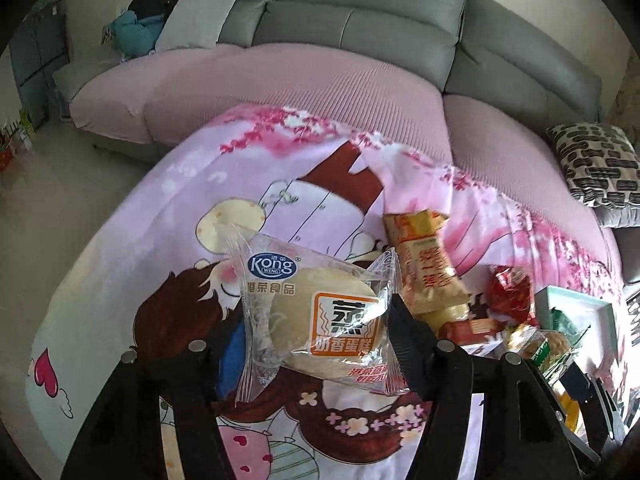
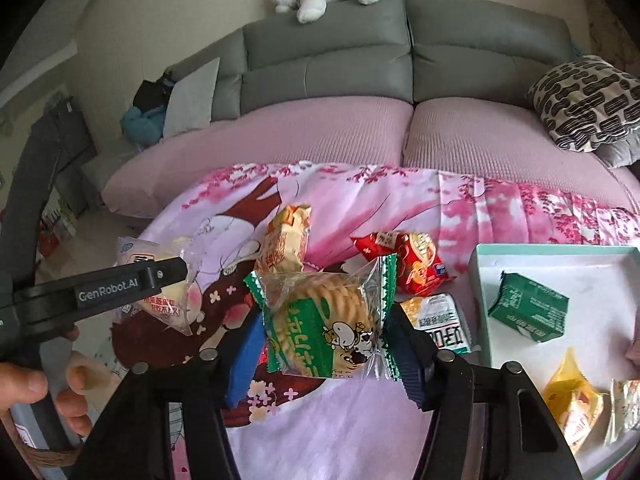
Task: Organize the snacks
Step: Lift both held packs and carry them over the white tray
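Currently the left gripper (image 1: 316, 332) is clamping a clear-wrapped steamed cake (image 1: 320, 320), its jaws pressing in on both sides of the packet so that the cake is sitting squarely between them, lifted above the cartoon-printed cloth (image 1: 140, 240) covering the table. The right gripper (image 2: 324, 332) is holding a green-edged bag of biscuits (image 2: 320, 320) (a little cow is printed on it) in the same way, the blue pad (image 2: 244, 356) touching the bag's left seal and the other jaw pinching its right seal. Beyond the biscuits, a yellow cracker pack (image 2: 286, 240) and a red snack packet (image 2: 408, 260) are lying near the middle of the table, with a white-and-black packet (image 2: 440, 322) just beside the tray. The pale-rimmed tray (image 2: 478, 280) is sitting at the table's right edge, carrying a green packet (image 2: 528, 308), a yellow wrapper (image 2: 572, 392) and a clear packet (image 2: 626, 404). The left gripper is also showing in the right wrist view, at the table's left side.
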Available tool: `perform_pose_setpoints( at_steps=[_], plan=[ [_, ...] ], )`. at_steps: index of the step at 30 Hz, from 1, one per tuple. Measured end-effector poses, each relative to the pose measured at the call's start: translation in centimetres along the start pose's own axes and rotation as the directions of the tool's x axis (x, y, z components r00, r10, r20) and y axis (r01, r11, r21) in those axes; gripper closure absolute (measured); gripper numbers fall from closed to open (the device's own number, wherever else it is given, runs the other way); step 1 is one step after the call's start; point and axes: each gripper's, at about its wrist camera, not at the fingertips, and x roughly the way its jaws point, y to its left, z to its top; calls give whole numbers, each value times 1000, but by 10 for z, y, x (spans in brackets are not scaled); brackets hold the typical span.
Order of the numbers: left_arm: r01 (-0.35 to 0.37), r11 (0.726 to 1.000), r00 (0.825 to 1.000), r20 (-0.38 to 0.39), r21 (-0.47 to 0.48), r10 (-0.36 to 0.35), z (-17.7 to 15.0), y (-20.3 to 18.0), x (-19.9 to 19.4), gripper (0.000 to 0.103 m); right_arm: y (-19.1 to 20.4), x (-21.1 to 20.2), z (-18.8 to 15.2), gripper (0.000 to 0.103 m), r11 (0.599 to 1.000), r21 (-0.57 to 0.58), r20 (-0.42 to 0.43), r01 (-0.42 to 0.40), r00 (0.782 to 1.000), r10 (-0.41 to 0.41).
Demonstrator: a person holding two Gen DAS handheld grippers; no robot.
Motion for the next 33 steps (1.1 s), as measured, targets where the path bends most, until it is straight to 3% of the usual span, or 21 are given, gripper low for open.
perform_pose_setpoints(
  at_steps=[9, 18, 27, 33],
  plan=[
    [50, 998, 997, 48, 40, -52, 2, -29, -22, 37, -24, -21, 5, 40, 998, 58, 38, 23, 999, -26],
    [128, 979, 988, 67, 158, -140, -5, -84, -39, 37, -95, -57, 6, 40, 971, 215, 91, 102, 988, -124],
    [266, 916, 960, 10, 302, -281, -29, -161, -47, 37, -186, -105, -9, 40, 889, 396, 105, 230, 951, -292],
    [326, 861, 942, -52, 389, -333, -52, -211, -44, 37, -220, -125, -20, 40, 847, 480, 109, 230, 942, -318]
  ],
)
